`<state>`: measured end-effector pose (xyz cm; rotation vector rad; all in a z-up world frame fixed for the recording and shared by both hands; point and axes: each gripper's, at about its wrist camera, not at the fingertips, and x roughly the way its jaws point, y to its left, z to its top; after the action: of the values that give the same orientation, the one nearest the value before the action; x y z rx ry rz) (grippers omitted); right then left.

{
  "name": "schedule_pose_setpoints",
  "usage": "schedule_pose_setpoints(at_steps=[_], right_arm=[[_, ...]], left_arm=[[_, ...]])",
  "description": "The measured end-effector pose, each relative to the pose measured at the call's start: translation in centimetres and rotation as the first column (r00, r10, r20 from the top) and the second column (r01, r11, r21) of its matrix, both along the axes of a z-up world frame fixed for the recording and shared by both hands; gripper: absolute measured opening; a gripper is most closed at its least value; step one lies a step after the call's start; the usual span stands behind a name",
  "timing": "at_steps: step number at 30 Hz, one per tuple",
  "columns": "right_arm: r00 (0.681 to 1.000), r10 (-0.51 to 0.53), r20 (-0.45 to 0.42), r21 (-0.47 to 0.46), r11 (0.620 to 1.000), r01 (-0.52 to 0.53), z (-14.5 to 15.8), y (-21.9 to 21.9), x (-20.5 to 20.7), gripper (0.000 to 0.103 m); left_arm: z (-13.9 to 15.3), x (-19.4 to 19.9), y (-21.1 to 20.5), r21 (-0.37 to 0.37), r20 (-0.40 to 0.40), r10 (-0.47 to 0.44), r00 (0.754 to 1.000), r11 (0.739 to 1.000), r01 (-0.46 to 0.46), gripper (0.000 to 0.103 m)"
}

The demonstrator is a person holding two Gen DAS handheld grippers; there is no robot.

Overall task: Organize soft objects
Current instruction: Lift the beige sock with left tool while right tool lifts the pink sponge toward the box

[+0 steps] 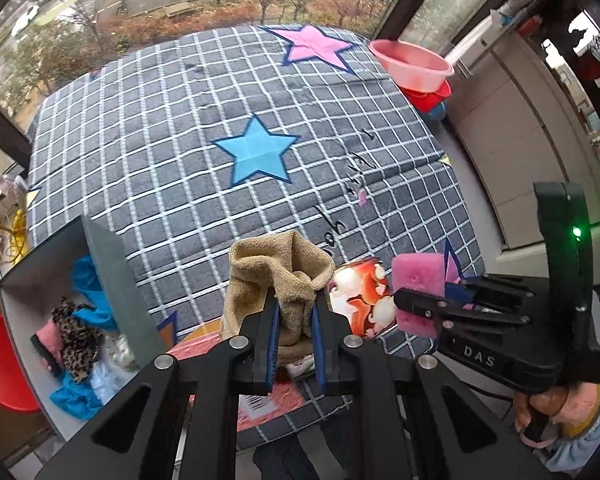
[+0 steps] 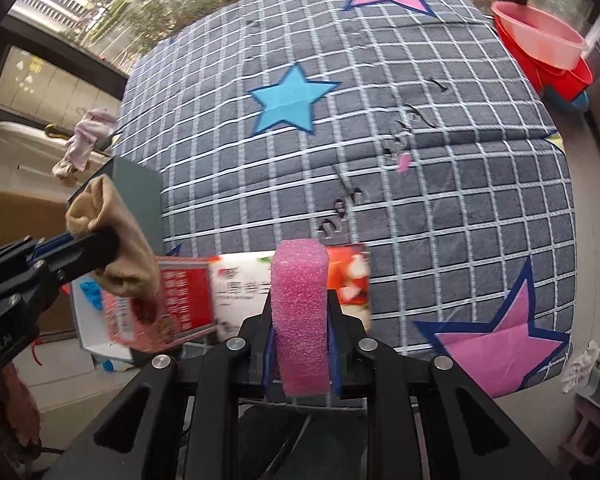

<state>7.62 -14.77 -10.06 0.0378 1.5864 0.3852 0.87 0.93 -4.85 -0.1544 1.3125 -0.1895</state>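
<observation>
**Both grippers loaded, box close at the left**

The left gripper (image 1: 294, 316) is clenched on a crumpled tan knitted sock (image 1: 278, 276), pinched low so its open cuff stands above the blue pads. Just to its right, the right gripper (image 2: 300, 316) grasps a pink rectangular foam sponge (image 2: 300, 312), squeezed upright between the jaws. Under both lies a red-and-white printed packet (image 2: 236, 292) at the near edge of the bed. At the left stands an open grey-walled box (image 1: 112, 276) already holding blue, pink and leopard-print fabric pieces (image 1: 80, 332). Beyond stretches the grey checked bedcover with coloured stars (image 1: 204, 120), and stacked pink and red plastic basins (image 1: 416, 68) sit at its far right corner.

The two tools are close; swinging both toward the box together risks a collision, and the sock's loose end could snag on the box wall.
</observation>
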Motion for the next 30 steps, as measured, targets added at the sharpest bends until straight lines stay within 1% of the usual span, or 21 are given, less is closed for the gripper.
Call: schedule_pose_setpoints(at_steps=[5, 7, 9, 19, 23, 30], right_arm=[[0.998, 0.050, 0.024, 0.021, 0.999, -0.050, 1.6, 3.1, -0.8, 0.022], [0.997, 0.073, 0.033, 0.028, 0.997, -0.074, 2.3, 4.4, -1.1, 0.022], [0.994, 0.098, 0.042, 0.033, 0.995, -0.099, 2.9, 5.9, -1.3, 0.022], [0.971, 0.232, 0.063, 0.036, 0.971, -0.235, 4.5, 12.2, -2.3, 0.022], [0.954, 0.292, 0.063, 0.037, 0.955, -0.294, 4.8, 15.0, -2.8, 0.022], [0.921, 0.385, 0.057, 0.058, 0.920, -0.388, 4.7, 19.8, -4.7, 0.022]], left_arm=[[0.5, -1.5, 3.1, -0.010, 0.014, 0.060, 0.998, 0.998, -0.060, 0.016], [0.7, -2.1, 4.1, 0.002, 0.025, 0.080, 0.996, 0.997, -0.080, 0.016], [0.8, -2.5, 5.2, -0.002, 0.031, 0.100, 0.994, 0.995, -0.100, 0.016], [0.8, -5.5, 10.9, -0.030, 0.041, 0.234, 0.971, 0.972, -0.233, 0.016], [0.5, -7.3, 13.6, -0.036, 0.036, 0.299, 0.953, 0.954, -0.298, 0.016], [-0.8, -11.0, 18.2, -0.034, 0.005, 0.418, 0.908, 0.908, -0.418, 0.016]])
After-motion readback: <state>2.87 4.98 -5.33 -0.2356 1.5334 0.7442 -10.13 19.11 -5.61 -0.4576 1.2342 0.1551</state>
